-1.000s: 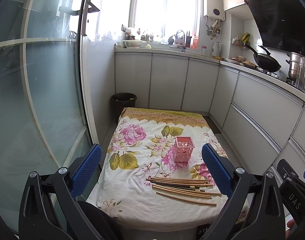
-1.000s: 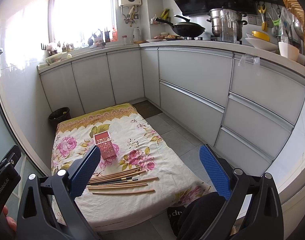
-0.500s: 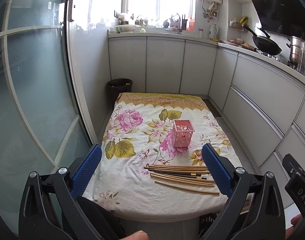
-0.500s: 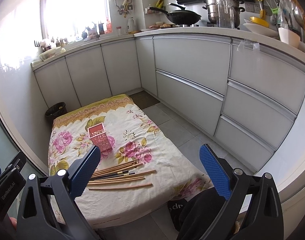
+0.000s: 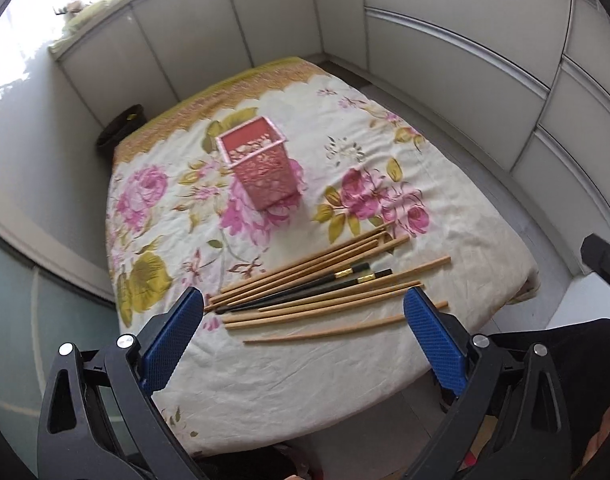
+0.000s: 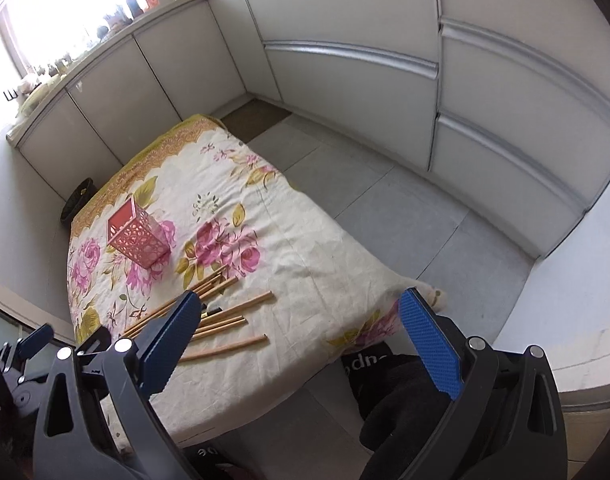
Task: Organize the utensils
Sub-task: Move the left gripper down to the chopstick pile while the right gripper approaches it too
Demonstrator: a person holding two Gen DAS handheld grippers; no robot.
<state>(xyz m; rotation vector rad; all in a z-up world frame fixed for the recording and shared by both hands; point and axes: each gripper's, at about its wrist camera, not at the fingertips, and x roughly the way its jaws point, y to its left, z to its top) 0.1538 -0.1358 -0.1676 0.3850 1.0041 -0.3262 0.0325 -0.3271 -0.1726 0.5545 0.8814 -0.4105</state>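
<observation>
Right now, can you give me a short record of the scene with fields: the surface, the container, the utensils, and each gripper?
surface: low table under a floral cloth
container: pink perforated holder, upright, nothing standing in it
utensils: loose chopsticks flat on the cloth, nearer the camera than the holder; mostly wooden, two black chopsticks with gold bands
left gripper: open, above the chopsticks, holds nothing
right gripper: open, over the table's right edge, holds nothing
task progress: no chopstick in the holder yet

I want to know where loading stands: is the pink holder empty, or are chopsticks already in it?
Empty. The pink holder stands upright with nothing sticking out of its open top; all the chopsticks lie flat on the cloth in front of it.
</observation>
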